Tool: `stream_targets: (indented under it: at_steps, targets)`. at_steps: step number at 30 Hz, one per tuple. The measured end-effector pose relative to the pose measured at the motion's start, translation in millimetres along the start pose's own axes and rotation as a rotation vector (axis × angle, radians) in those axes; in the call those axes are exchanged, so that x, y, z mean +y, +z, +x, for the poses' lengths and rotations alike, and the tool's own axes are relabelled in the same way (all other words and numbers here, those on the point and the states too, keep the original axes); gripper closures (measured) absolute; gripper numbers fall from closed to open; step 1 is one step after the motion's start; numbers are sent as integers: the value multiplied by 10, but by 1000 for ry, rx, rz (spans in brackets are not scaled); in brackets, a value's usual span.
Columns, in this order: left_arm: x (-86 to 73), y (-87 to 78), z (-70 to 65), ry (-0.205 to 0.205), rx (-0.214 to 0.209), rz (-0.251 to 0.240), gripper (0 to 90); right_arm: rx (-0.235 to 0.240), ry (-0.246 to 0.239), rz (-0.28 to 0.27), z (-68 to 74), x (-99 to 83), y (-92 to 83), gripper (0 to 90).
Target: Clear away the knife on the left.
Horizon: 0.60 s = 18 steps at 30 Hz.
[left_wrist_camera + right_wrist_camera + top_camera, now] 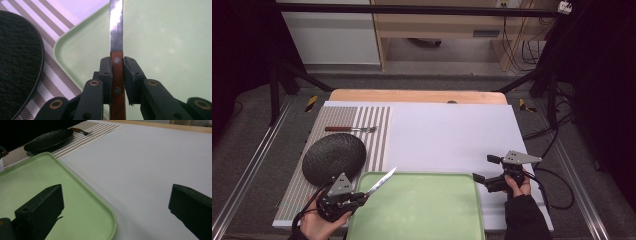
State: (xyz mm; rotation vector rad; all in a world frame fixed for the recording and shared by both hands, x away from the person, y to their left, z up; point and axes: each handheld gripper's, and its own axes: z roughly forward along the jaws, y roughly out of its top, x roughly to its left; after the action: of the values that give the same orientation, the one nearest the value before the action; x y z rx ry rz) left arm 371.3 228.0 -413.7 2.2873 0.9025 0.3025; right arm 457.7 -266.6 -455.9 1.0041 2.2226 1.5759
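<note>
Clamped in my left gripper is the knife, jaws pressed on both sides of its wooden handle. Its long axis runs straight out along the jaws, blade pointing up and right over the near left corner of the green tray, with the black plate just beside it on the striped mat. Well apart to the right, my right gripper hovers empty with jaws spread wide, so the left hand, low and angled inward, is the one to set it down.
</note>
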Motion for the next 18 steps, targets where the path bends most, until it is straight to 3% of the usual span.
stream_targets:
  at_steps: [18]
  targets:
    - [-18, 76, -216, -14, -12, 32, 771, -1, 1, -3, 2, 0, -2, 3]
